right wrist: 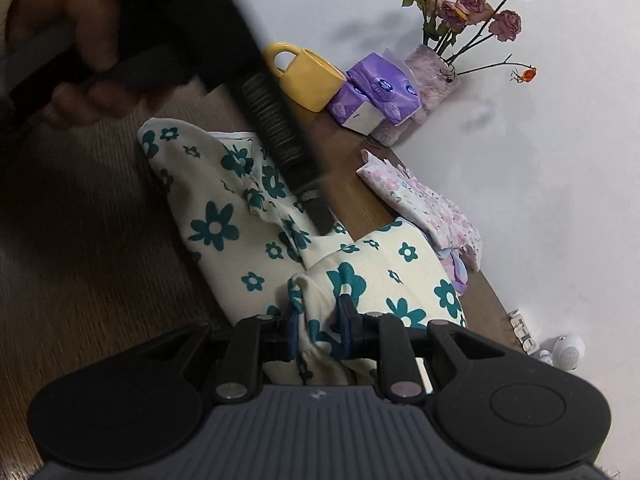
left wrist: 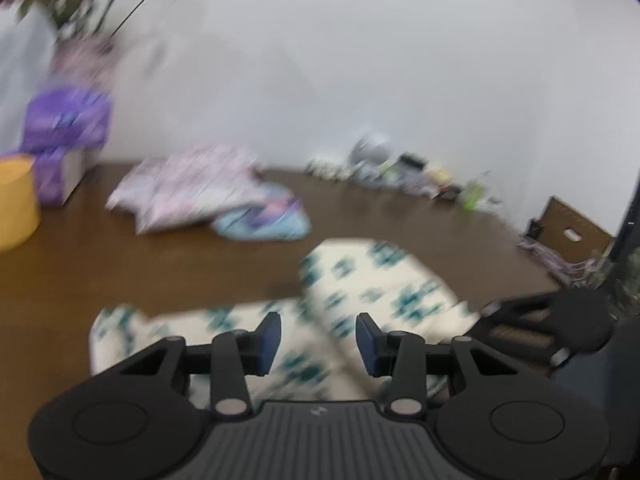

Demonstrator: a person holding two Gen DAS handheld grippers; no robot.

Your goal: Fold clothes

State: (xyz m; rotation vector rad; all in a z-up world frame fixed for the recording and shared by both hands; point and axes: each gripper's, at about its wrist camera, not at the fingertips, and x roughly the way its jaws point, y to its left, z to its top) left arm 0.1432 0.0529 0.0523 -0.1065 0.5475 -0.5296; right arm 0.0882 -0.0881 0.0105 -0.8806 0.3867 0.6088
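A cream garment with teal flowers (left wrist: 360,280) (right wrist: 224,216) lies crumpled on the brown wooden table (left wrist: 160,272). My left gripper (left wrist: 318,322) hovers low over its near part, open, its blue pads apart and pressing nothing. In the right wrist view a hand (right wrist: 72,40) holds that gripper, and one of its fingers (right wrist: 316,208) reaches down to the cloth. My right gripper (right wrist: 318,328) is shut on a bunched fold at the garment's edge, lifted slightly off the table.
A yellow mug (right wrist: 308,78), purple tissue packs (right wrist: 376,92) and a vase of roses (right wrist: 432,72) stand by the wall. Folded pink floral clothes (right wrist: 424,200) lie on a light blue piece (left wrist: 264,224). Small items (left wrist: 420,180) and a cardboard box (left wrist: 568,232) sit further along.
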